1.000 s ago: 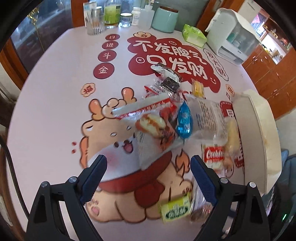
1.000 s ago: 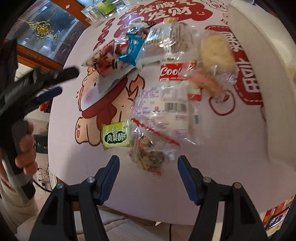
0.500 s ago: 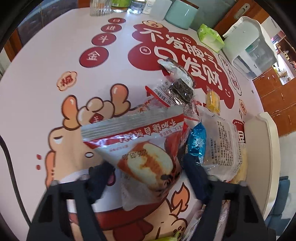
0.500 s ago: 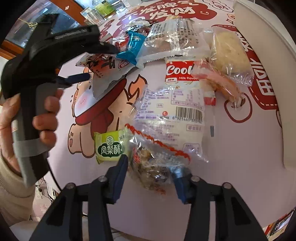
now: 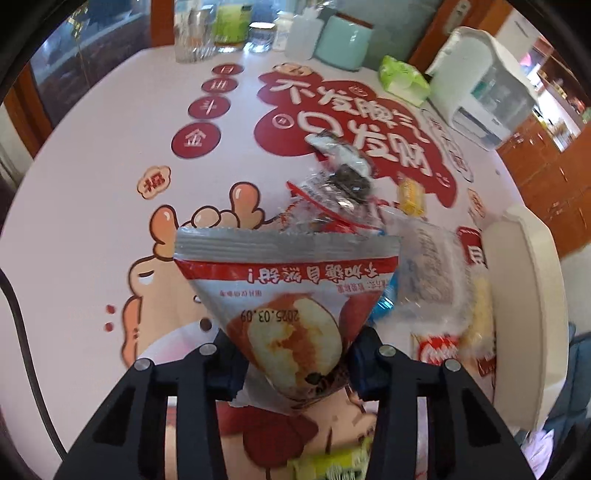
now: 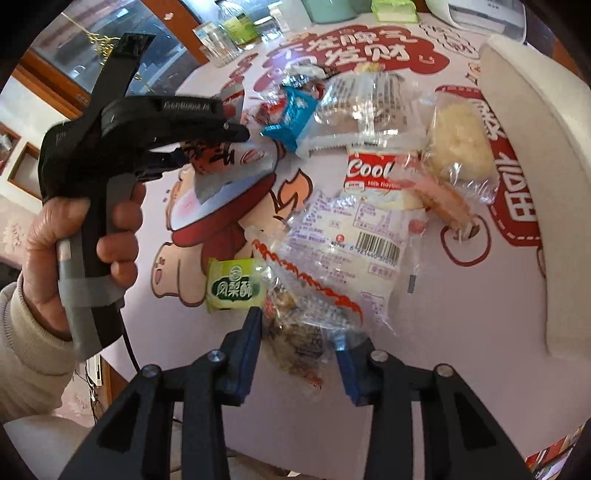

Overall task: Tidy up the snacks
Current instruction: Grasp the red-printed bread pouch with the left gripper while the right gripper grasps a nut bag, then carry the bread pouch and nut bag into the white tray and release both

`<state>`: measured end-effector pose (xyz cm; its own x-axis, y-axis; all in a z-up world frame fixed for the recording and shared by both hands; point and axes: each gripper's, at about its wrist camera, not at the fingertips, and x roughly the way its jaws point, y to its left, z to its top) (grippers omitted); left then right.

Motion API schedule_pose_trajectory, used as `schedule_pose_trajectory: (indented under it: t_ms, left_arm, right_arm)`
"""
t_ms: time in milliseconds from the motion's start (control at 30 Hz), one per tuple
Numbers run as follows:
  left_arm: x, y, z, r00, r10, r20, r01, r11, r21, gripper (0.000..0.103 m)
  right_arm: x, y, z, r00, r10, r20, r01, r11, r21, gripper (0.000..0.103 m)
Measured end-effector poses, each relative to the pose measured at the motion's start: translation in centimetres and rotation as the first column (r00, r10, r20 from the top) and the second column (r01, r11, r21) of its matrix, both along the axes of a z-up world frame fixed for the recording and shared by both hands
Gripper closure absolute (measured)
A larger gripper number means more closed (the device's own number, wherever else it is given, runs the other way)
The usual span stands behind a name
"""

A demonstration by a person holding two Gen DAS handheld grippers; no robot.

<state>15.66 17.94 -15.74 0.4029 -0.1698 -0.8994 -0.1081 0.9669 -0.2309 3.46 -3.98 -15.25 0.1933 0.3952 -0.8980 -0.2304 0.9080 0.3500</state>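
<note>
My left gripper (image 5: 291, 363) is shut on a red and grey bread packet (image 5: 291, 295) and holds it above the table; the packet also shows in the right wrist view (image 6: 236, 162). My right gripper (image 6: 299, 343) is shut on a clear packet of brown nutty snack (image 6: 299, 332) at the near table edge. Loose snacks lie in a pile: a green pineapple-cake packet (image 6: 234, 290), a clear barcode packet (image 6: 351, 240), a red Cool packet (image 6: 373, 173), a blue candy (image 6: 295, 114). A cream tray (image 6: 546, 155) stands to the right.
The round table (image 5: 92, 184) has a pink cloth with red print. At its far edge stand glasses (image 5: 192, 33), a green-label bottle (image 5: 231, 22), a mint canister (image 5: 343, 40), a green tissue pack (image 5: 404, 79) and a white appliance (image 5: 480, 88).
My left gripper closed on the bread packet and lifted it off the pile. My right gripper moved in and closed on the nutty snack packet.
</note>
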Motion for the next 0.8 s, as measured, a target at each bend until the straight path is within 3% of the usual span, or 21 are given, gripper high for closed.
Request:
schedule_pose_trajectory:
  t_ms: [300, 600, 800]
  left_arm:
    - [-4.8, -4.9, 7.2, 0.988, -0.137, 0.068, 0.135, 0.990, 0.036, 0.061]
    - [-6.6, -14.8, 12.6, 0.950, -0.275, 0.149, 0.270, 0.961, 0.057, 0.061]
    - [-6.1, -21.5, 14.4, 0.925, -0.333, 0.185, 0.324, 0.943, 0.076, 0.061]
  right_arm:
    - [-0.8, -3.9, 6.7, 0.991, -0.039, 0.126, 0.037, 0.999, 0.019, 0.065]
    - [-0.3, -11.0, 13.1, 0.959, -0.133, 0.249, 0.127, 0.991, 0.041, 0.065]
    - [0.5, -15.6, 15.4, 0.933, -0.177, 0.313, 0.184, 0.983, 0.008, 0.065]
